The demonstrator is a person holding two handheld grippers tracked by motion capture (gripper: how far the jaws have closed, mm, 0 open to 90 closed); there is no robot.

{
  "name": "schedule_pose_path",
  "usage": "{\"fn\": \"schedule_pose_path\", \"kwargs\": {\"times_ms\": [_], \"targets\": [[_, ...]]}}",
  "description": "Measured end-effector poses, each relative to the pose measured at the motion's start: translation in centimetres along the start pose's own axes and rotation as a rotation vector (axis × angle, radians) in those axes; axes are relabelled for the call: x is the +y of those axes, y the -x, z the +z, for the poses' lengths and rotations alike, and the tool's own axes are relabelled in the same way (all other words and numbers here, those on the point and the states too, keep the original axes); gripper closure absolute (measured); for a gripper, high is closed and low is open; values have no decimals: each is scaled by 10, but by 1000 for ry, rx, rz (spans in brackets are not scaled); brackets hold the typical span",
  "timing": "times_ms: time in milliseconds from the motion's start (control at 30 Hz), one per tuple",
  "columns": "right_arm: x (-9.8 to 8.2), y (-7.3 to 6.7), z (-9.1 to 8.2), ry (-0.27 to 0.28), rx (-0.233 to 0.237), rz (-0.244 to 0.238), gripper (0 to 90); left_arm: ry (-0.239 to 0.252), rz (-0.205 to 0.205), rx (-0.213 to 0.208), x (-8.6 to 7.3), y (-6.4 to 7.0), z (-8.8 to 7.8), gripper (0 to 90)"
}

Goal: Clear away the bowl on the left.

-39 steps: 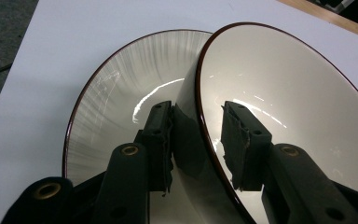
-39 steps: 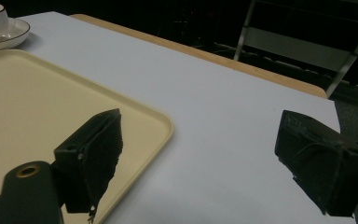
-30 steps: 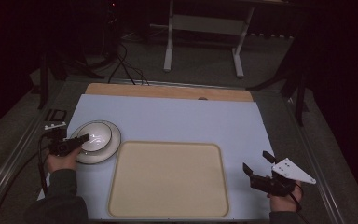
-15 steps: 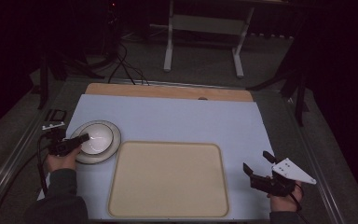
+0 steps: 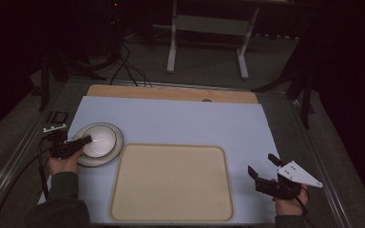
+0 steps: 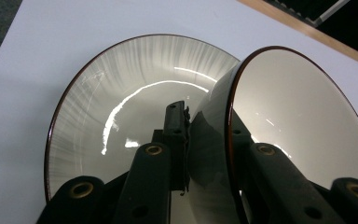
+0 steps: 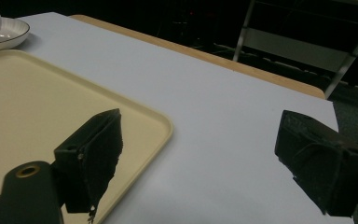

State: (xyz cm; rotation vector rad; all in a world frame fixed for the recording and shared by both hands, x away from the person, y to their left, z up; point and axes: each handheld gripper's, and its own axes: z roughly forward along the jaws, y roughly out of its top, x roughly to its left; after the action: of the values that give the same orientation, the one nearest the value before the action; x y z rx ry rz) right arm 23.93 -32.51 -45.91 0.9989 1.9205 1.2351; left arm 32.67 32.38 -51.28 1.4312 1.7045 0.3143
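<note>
A white bowl (image 5: 100,139) with a dark rim sits on a matching plate (image 5: 114,151) at the left of the pale blue table. My left gripper (image 5: 84,139) is shut on the bowl's near rim. In the left gripper view one jaw lies outside the bowl (image 6: 303,121) over the plate (image 6: 121,88) and the other jaw is inside it, the left gripper (image 6: 209,126) pinching the wall. My right gripper (image 5: 261,164) is held open at the front right, just right of the cream tray (image 5: 171,183). Nothing is between its jaws in the right gripper view (image 7: 205,140).
The empty cream tray (image 7: 37,102) takes up the front middle of the table. A wooden strip (image 5: 171,92) runs along the far edge. A small black device (image 5: 56,118) lies off the table's left edge. A metal stand (image 5: 206,28) is on the floor behind.
</note>
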Motion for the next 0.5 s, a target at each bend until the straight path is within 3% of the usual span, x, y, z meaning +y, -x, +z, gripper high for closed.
{"fn": "schedule_pose_path", "kwargs": {"times_ms": [500], "targets": [[0, 1, -1, 2, -3, 1, 147, 50, -14, -37, 2, 4, -10, 778]]}}
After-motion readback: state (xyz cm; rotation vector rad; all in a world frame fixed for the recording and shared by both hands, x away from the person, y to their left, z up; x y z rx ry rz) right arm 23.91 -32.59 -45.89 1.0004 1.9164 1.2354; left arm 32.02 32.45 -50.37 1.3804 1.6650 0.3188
